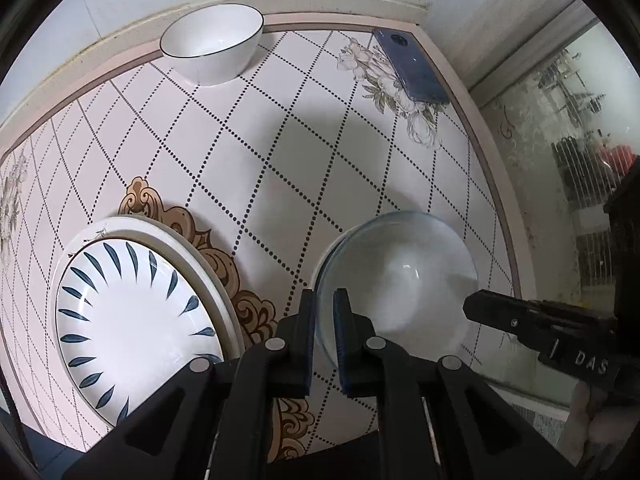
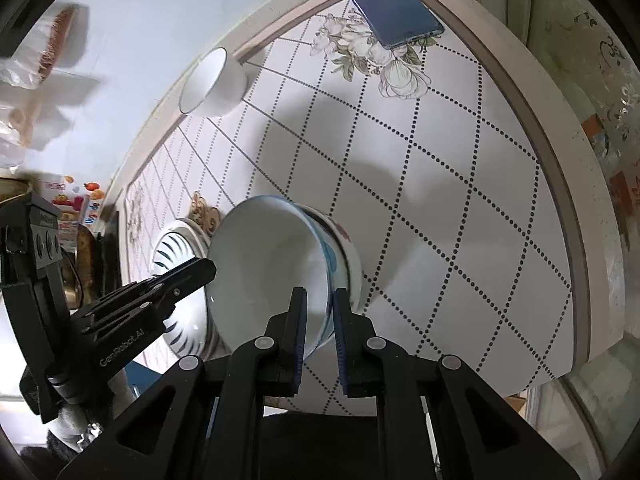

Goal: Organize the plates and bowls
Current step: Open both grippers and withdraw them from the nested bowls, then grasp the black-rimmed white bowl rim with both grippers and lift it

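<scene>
A glass bowl [image 1: 400, 280] sits nested in a white patterned bowl [image 2: 344, 252] near the table's front right. My left gripper [image 1: 323, 312] is shut on the glass bowl's near-left rim. My right gripper [image 2: 319, 312] is shut on the rims of the glass bowl [image 2: 272, 268] and the patterned bowl together. A blue-leaf plate [image 1: 132, 324] lies on a larger white plate [image 1: 172, 232] at the front left, also in the right wrist view [image 2: 176, 248]. A white bowl with a dark rim [image 1: 212, 48] stands at the far edge, also in the right wrist view [image 2: 212, 84].
A blue phone [image 1: 412, 64] lies at the table's far right corner, also in the right wrist view [image 2: 396, 20]. The patterned tabletop [image 1: 280, 160] ends at a wall behind and a glass door [image 1: 560, 140] to the right.
</scene>
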{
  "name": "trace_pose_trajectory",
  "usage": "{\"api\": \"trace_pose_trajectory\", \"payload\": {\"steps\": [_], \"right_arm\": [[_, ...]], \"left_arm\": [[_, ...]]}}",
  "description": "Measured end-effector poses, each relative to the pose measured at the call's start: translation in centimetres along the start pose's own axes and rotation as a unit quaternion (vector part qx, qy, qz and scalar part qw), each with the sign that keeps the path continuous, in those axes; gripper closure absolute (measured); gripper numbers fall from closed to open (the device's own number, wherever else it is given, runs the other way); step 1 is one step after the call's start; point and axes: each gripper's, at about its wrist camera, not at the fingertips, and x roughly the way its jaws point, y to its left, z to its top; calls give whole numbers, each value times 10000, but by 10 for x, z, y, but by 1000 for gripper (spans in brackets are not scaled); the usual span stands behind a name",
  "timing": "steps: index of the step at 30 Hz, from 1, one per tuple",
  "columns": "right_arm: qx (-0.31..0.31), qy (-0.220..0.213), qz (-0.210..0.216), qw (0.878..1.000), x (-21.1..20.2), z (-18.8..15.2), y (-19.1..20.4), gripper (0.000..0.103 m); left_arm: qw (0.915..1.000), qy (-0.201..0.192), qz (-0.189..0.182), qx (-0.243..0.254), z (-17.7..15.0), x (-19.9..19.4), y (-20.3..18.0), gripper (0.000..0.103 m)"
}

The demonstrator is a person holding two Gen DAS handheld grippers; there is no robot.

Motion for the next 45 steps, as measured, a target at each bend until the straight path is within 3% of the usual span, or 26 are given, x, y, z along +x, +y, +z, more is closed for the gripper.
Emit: {"api": "trace_pose_trajectory", "payload": {"steps": [3, 6, 7, 8, 9, 10, 11, 13, 18, 24, 25, 26, 27, 28, 29, 31, 45], "right_arm": [[92, 210, 110, 9997, -2, 7, -2, 86], [-12, 51, 74, 10000, -32, 26, 6, 83], [-88, -101, 94, 9999, -48, 40, 13, 76], [-148, -188, 119, 9996, -56, 50, 18, 62], [-219, -282, 157, 9992, -65, 62, 26, 53], [-296, -405, 226, 9985, -71, 81, 35, 35], [-349, -513, 288, 9977, -73, 96, 42, 29], [-495, -644, 402, 9959, -64, 134, 60, 29], [-363, -382, 851, 9950, 6, 215, 88, 29], [-433, 152, 604, 9971, 101, 272, 115, 35], [-413, 216, 599, 9971, 110, 278, 115, 37], [-404, 279, 585, 9971, 119, 282, 116, 43], [-377, 331, 561, 9972, 128, 286, 117, 47], [-355, 361, 547, 9972, 134, 286, 117, 60], [-354, 395, 531, 9972, 139, 287, 118, 77], [-341, 433, 409, 9976, 148, 290, 118, 86], [-627, 179, 5, 9979, 126, 273, 136, 87]], "left_arm": [[9998, -200, -48, -34, 12, -26, 7, 94], [9977, -609, -197, -224, 42, -63, 23, 90], [9966, -729, -231, -315, 56, -72, 31, 77], [9956, -816, -244, -400, 70, -77, 40, 67], [9943, -919, -200, -498, 87, -79, 51, 46], [9931, -1002, -104, -609, 103, -78, 63, 38], [9921, -1022, -15, -733, 118, -73, 77, 38], [9913, -810, -114, -1027, 146, -54, 105, 38], [9839, -480, -384, -1676, 188, -10, 156, 39], [9840, -194, -327, -1738, 209, 29, 174, 40], [9845, -180, -289, -1718, 211, 34, 175, 47], [9855, -174, -179, -1677, 213, 38, 175, 58], [9869, -151, -133, -1601, 213, 38, 172, 84], [9893, -65, 7, -1459, 214, 43, 169, 93], [9901, -88, 82, -1400, 214, 44, 167, 94], [9914, -140, 210, -1285, 212, 43, 163, 95], [9945, -356, 271, -942, 206, 23, 138, 95]]}}
